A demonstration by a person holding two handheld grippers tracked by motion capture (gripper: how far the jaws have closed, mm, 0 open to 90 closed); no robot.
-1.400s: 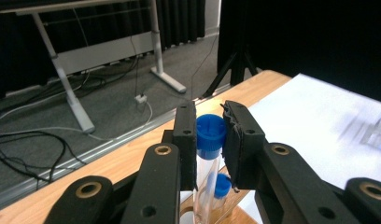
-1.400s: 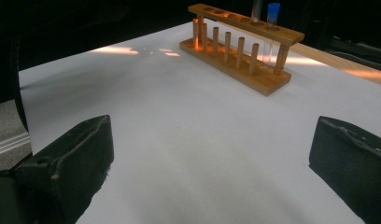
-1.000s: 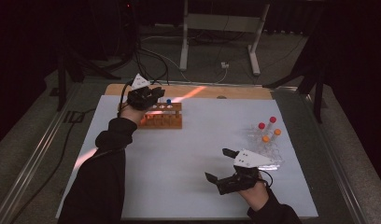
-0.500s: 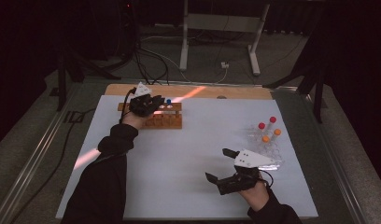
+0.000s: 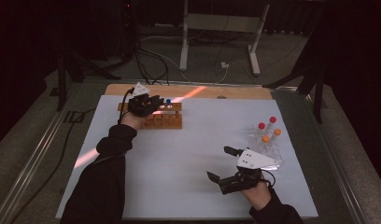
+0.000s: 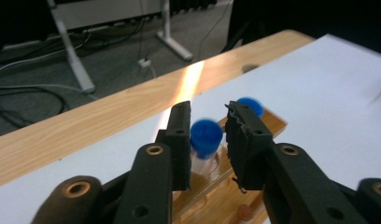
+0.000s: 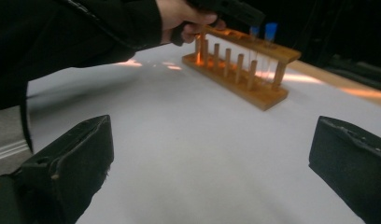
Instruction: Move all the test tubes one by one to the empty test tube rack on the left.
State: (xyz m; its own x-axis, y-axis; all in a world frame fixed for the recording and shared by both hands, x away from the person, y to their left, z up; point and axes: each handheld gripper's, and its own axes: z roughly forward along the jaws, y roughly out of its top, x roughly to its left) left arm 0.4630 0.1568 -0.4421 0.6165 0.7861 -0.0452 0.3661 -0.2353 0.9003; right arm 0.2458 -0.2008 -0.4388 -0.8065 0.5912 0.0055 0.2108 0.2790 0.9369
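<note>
Since the earlier frame, the left gripper (image 6: 207, 140) has eased its jaws slightly apart around the blue-capped tube (image 6: 205, 144) seated in the wooden rack (image 5: 164, 117). Risk: withdrawing askew may tip it. Right gripper (image 5: 223, 163) rests wide open, well clear of the rack.

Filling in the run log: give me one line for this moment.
left gripper: jaws just opening around blue-capped tube in wooden rack | right gripper: open, empty, over white sheet
</note>
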